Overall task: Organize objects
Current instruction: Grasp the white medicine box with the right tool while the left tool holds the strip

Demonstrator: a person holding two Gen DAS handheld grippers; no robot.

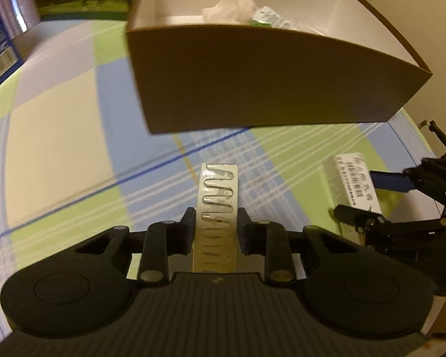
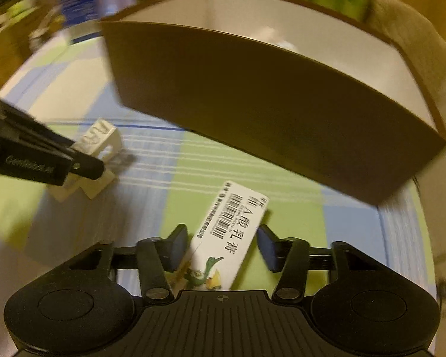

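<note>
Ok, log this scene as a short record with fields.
left tongs: shut on clip strip, pointed at the brown box
right tongs: open, straddling white carton on plaid cloth
brown box: open top, beyond both tongs
inside box: crumpled white wad, green-white packet

You saw both pictures in a warm, yellowish, rather dim light. The tall brown cardboard box with white inside (image 1: 270, 74) threw a dark shadow on the blue, green and cream checked tablecloth (image 1: 59, 136) just under it. The fisheye lens bent the straight stripes into curves, and the corners went black. The right wrist picture was the blurrier one: its top and left edges were smeared, while the white carton with a barcode (image 2: 232, 232) stayed fairly sharp.
</note>
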